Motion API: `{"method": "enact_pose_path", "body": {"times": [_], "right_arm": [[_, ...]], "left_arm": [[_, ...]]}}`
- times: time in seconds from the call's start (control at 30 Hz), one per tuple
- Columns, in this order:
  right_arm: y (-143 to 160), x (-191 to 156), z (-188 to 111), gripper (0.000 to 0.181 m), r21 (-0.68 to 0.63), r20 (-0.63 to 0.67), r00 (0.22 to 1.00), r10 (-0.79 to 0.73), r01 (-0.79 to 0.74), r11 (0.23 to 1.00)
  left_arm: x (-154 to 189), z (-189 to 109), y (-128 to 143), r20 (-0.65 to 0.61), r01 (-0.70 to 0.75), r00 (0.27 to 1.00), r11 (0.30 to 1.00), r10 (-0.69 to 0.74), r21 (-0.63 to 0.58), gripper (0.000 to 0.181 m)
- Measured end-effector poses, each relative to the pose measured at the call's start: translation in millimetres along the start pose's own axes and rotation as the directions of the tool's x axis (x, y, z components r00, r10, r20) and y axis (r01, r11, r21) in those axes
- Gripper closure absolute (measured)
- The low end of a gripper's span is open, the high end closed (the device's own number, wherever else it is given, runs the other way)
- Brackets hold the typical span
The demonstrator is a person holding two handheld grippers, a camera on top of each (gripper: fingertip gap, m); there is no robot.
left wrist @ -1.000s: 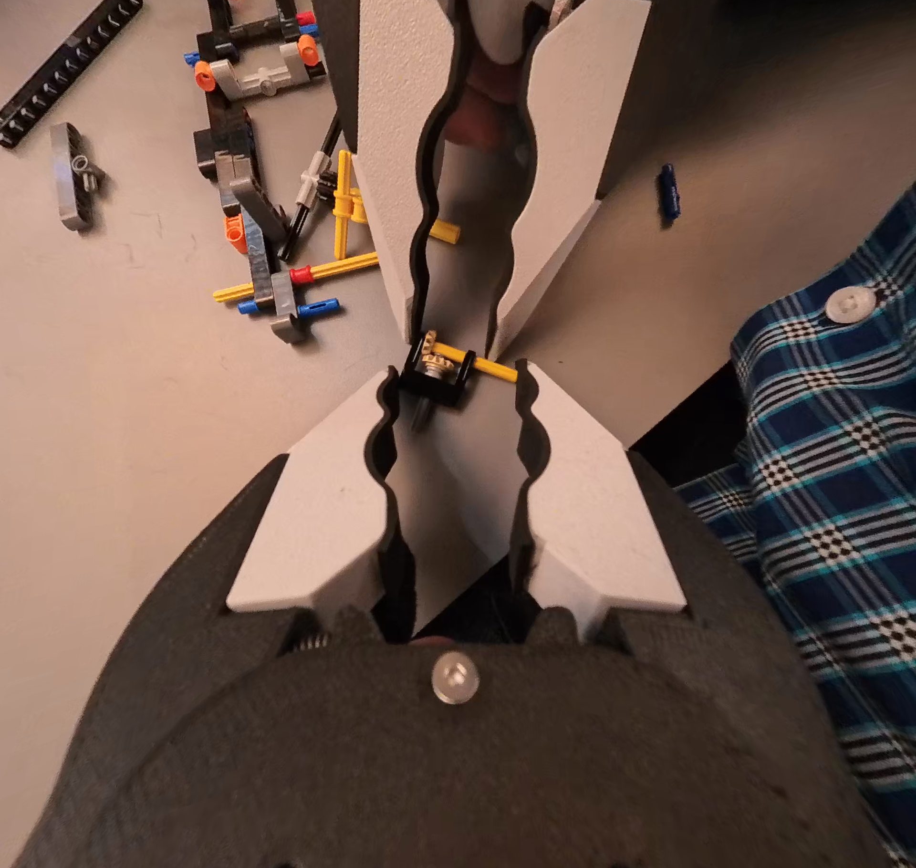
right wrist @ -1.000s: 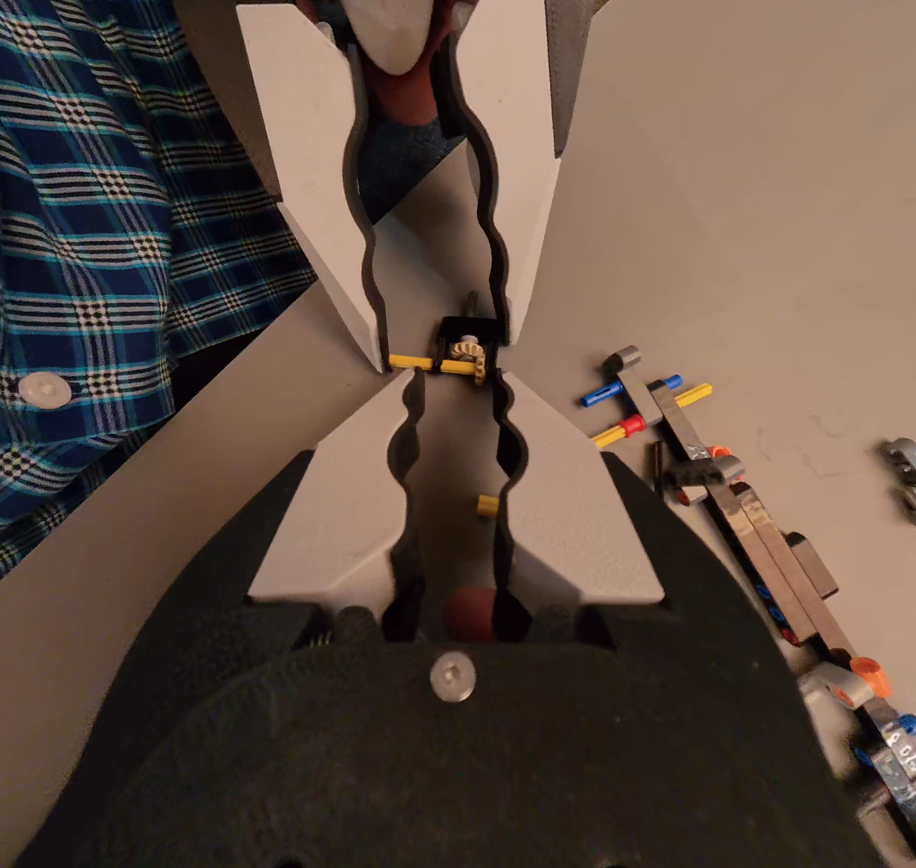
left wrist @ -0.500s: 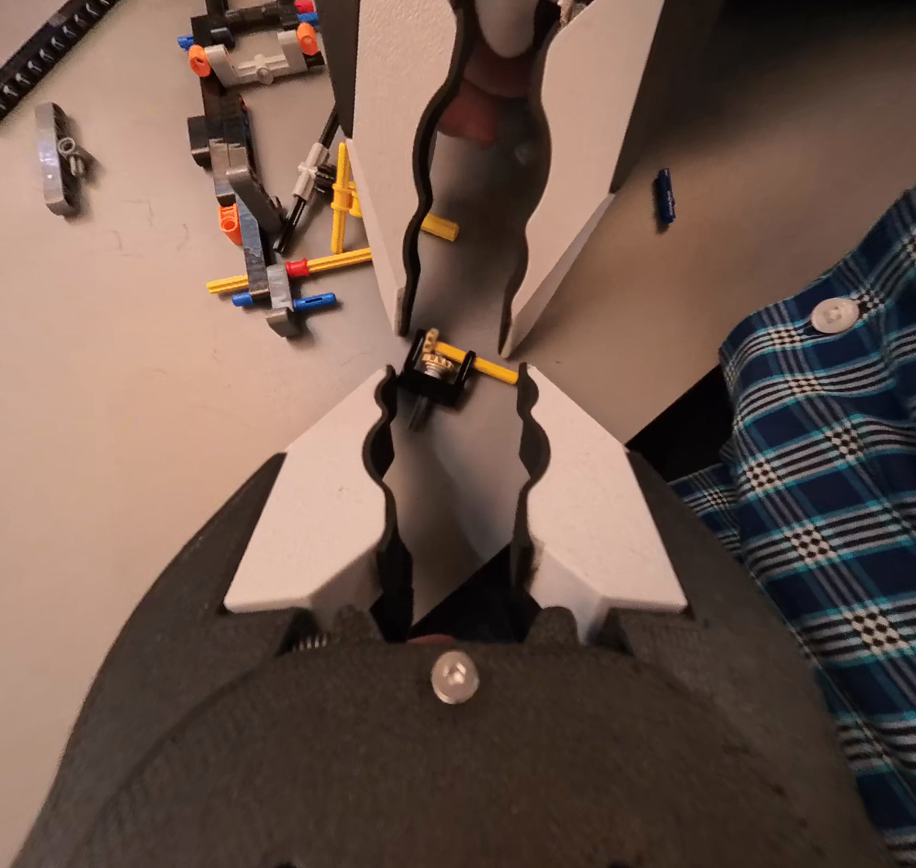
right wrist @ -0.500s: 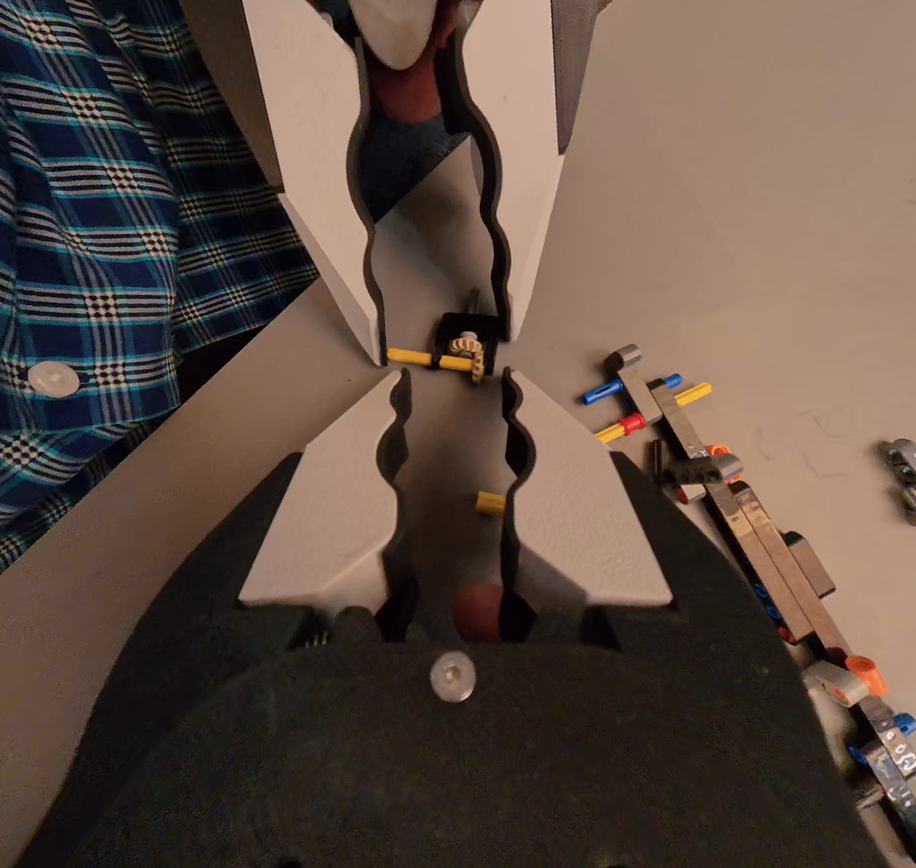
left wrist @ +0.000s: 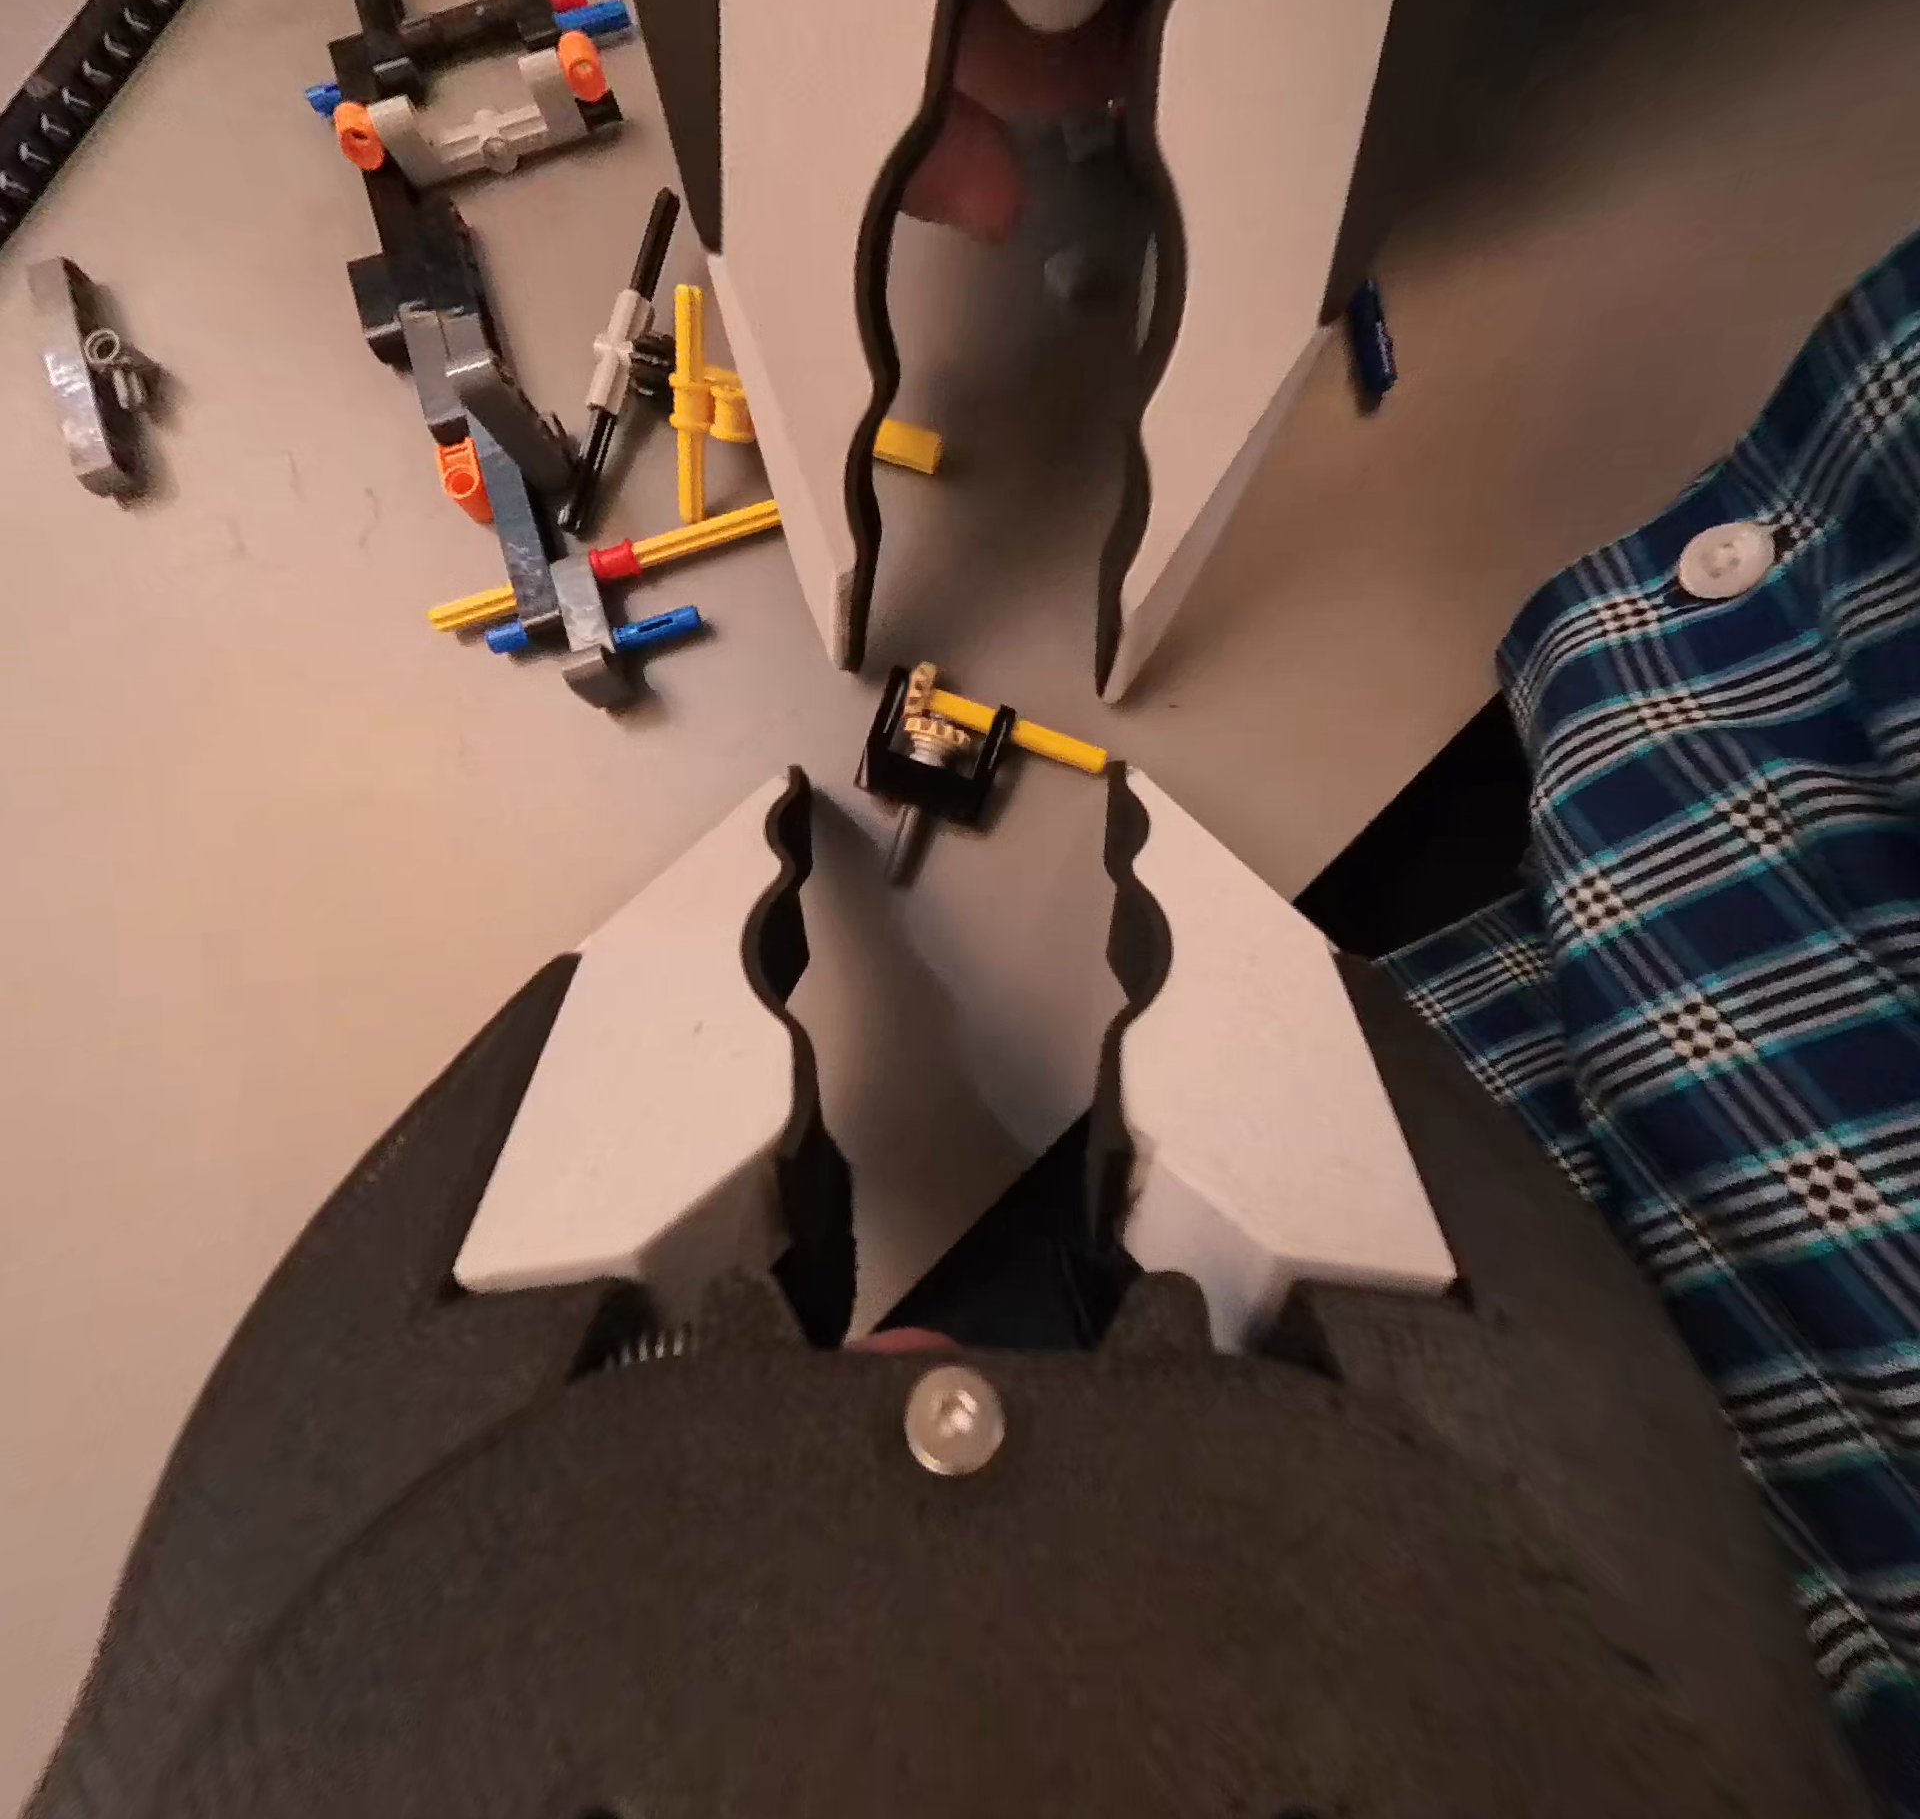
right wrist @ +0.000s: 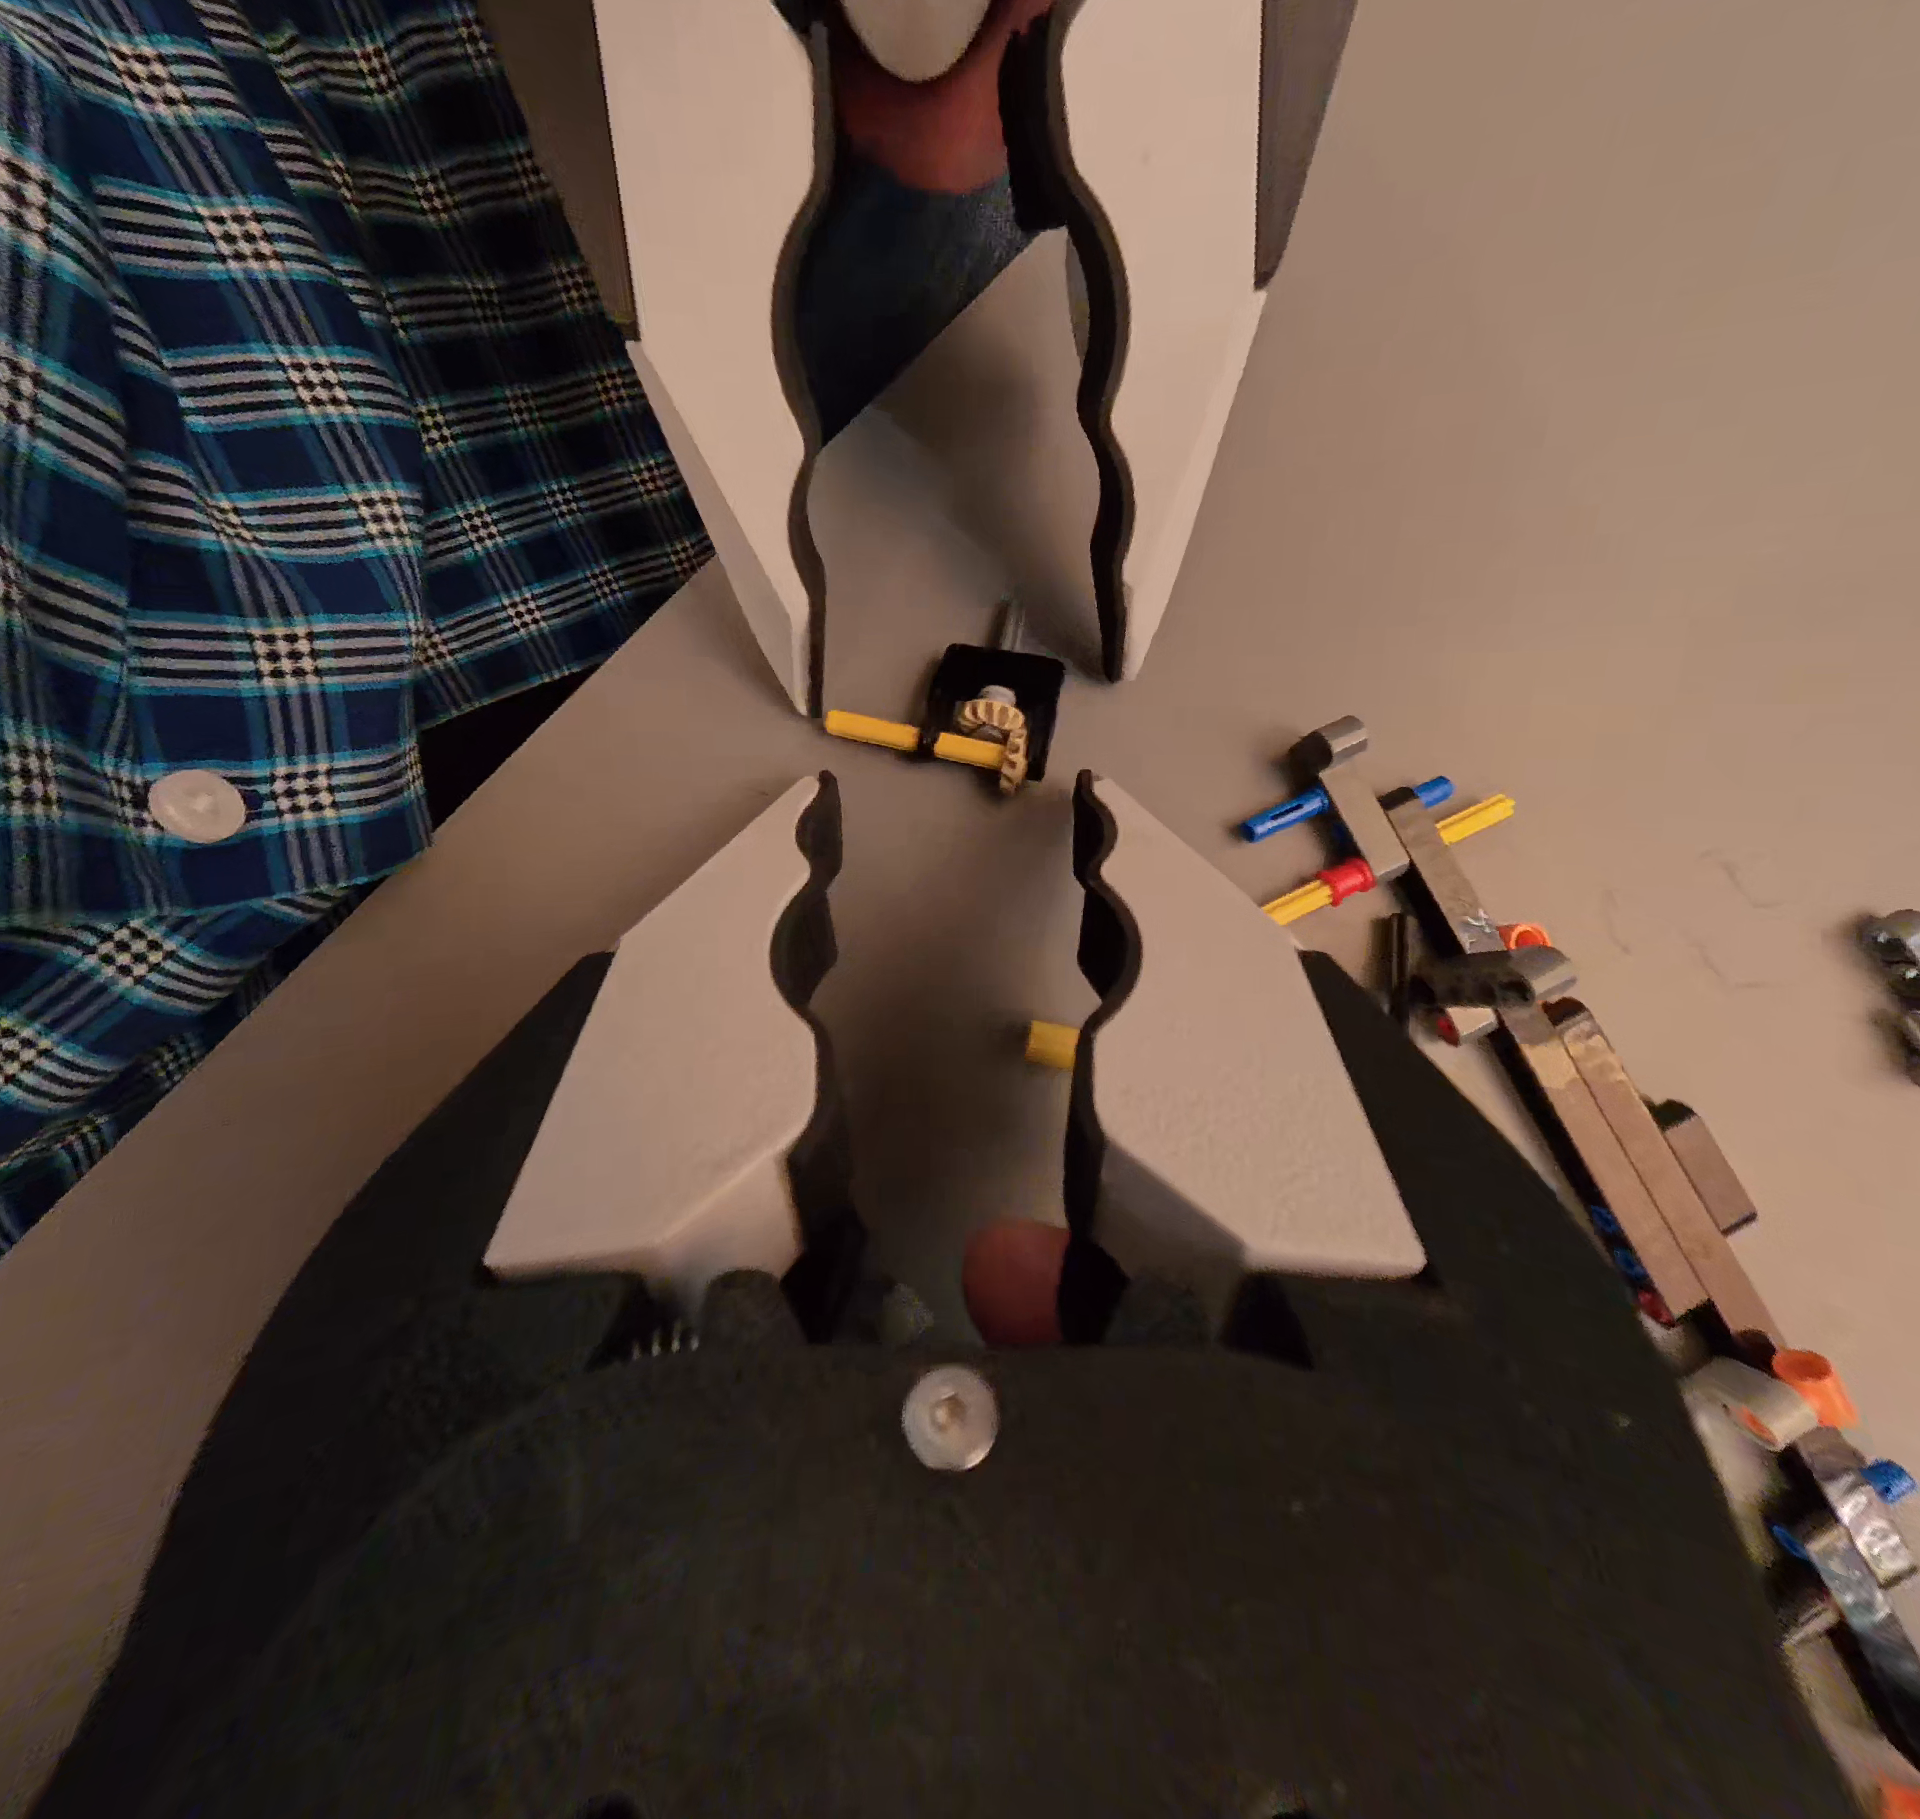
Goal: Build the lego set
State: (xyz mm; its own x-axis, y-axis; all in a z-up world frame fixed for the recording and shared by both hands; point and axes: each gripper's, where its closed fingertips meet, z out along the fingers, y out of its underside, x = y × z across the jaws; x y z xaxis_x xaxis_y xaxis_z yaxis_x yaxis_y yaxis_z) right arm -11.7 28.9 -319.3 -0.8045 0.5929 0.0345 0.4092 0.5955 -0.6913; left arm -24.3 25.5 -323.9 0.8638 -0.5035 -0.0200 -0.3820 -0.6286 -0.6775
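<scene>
**A:** So where's the little gear piece right now? Is either tool holding it?

**B:** Nope, neither one. The small black frame (left wrist: 938, 770) with the tan gears (left wrist: 928, 720) and the yellow axle (left wrist: 1039, 730) poking out one side is just lying on the beige worktop (left wrist: 260, 834), close to its edge. The left tool (left wrist: 951, 782) and the right tool (right wrist: 951, 782) point at each other with the piece in the gap between their tips. Both tools are spread wide, nothing in them, and the fingertips look just clear of the piece.

**A:** What does the right wrist view show?

**B:** Same thing flipped: black frame (right wrist: 997, 699), yellow axle (right wrist: 904, 735) sticking out toward the left, a grey pin on the far side. The left tool comes in from the far side and its tips sit just beside the piece.

**A:** And the rest of the lego?

**B:** There's a long half-built assembly (left wrist: 457, 242) of black and grey beams with orange, blue and red connectors, far left in the left wrist view and well apart from the gear piece. Next to it are loose yellow axles (left wrist: 691, 403) and a black axle with a grey connector (left wrist: 621, 356). A black beam with holes (left wrist: 94, 76) lies at the far left, a grey piece (left wrist: 88, 377) near it, and a small blue pin (left wrist: 1371, 346) off to the right. A blue plaid shirt (left wrist: 1714, 886) sits just past the worktop edge.
</scene>
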Motion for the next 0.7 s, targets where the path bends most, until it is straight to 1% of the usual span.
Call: {"method": "enact_pose_path", "body": {"times": [0.13,0.2,0.3,0.7], "right_arm": [[-1,-4,-1,0.134,-0.017,0.005,1.000,0.028,-0.028,0.999],[-1,-8,0,0.132,-0.024,0.007,0.999,0.037,-0.037,0.999],[1,-8,1,0.137,-0.025,-0.019,0.998,0.061,-0.062,0.998],[0,-10,0,0.142,-0.008,-0.054,0.995,0.088,-0.088,0.996]], "left_arm": [[4,2,-2,-0.014,-0.010,1.000,1.000,0.010,0.010,0.136],[4,2,-3,-0.009,-0.017,1.000,1.000,0.017,0.012,0.136],[5,3,-4,-0.015,-0.018,1.000,1.000,0.018,0.012,0.136],[10,5,-6,-0.012,-0.032,0.999,0.999,0.032,0.040,0.138]]}}
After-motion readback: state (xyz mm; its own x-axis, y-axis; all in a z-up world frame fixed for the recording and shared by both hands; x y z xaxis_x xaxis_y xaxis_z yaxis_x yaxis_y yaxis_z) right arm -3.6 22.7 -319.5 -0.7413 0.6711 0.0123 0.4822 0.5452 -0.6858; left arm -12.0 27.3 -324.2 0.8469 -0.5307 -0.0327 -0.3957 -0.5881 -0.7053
